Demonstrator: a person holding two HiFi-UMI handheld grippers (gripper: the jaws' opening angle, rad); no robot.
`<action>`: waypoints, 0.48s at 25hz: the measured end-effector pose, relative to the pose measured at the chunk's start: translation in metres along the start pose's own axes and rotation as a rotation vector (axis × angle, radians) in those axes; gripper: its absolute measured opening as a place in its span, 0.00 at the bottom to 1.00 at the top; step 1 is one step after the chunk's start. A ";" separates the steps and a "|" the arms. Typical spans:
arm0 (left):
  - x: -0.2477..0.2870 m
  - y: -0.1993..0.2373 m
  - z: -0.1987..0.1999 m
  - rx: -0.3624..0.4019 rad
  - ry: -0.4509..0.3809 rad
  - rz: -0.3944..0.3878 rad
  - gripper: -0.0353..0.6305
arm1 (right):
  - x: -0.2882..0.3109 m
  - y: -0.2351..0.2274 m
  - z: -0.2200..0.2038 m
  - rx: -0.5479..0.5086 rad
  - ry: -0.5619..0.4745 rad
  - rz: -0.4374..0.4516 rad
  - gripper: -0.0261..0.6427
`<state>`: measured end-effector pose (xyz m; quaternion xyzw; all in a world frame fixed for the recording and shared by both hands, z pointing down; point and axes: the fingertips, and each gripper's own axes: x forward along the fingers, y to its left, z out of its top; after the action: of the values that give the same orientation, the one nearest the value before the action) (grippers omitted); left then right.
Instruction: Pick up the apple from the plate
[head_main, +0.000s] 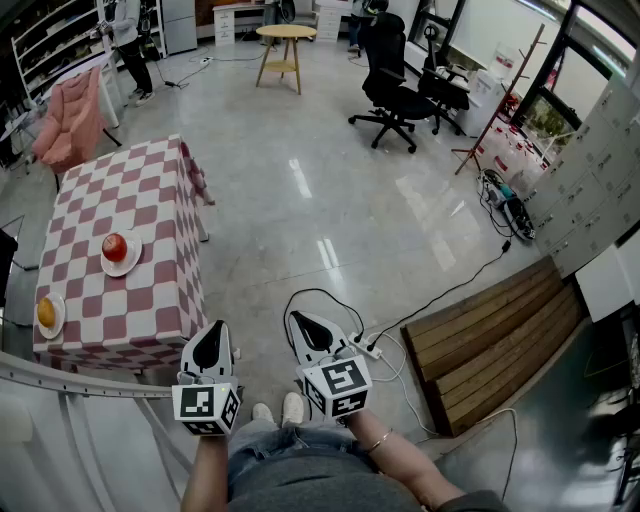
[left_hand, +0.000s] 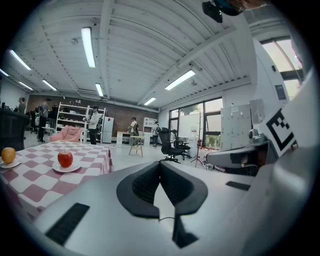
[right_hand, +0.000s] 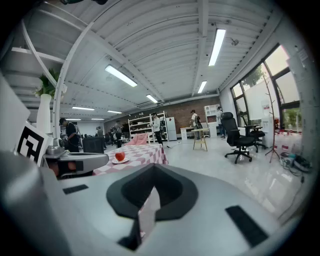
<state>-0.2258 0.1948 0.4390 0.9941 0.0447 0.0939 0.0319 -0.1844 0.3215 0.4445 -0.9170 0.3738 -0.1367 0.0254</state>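
A red apple (head_main: 114, 246) sits on a white plate (head_main: 131, 263) on the table with the red and white check cloth (head_main: 150, 195), to the left. Both grippers are held close to the person's body, well short of the table and pointing out over the floor. The left gripper (head_main: 215, 330) is shut with nothing in it, and so is the right gripper (head_main: 300, 322). In the left gripper view the apple (left_hand: 65, 158) stands far off to the left of the shut left gripper (left_hand: 160, 165). In the right gripper view the apple (right_hand: 119, 156) is small and distant, left of the right gripper (right_hand: 154, 169).
An orange (head_main: 46, 313) lies on a second plate (head_main: 53, 327) at the table's near corner. Cables and a power strip (head_main: 372, 347) lie on the floor by the person's feet, with a wooden pallet (head_main: 500, 340) to the right. Office chairs (head_main: 395, 95), a round stool (head_main: 285, 48) and a pink chair (head_main: 70, 120) stand farther off.
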 end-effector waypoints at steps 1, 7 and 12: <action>0.003 -0.003 -0.001 -0.002 0.001 -0.005 0.08 | -0.001 -0.004 0.001 -0.001 0.000 -0.001 0.05; 0.012 -0.012 0.001 -0.012 -0.002 -0.015 0.08 | -0.003 -0.018 0.005 -0.012 -0.011 -0.015 0.05; 0.018 -0.003 0.007 0.006 -0.014 0.010 0.08 | 0.000 -0.031 0.009 0.011 -0.032 -0.043 0.05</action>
<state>-0.2071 0.1994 0.4352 0.9950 0.0397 0.0871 0.0290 -0.1603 0.3433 0.4406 -0.9268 0.3526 -0.1246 0.0334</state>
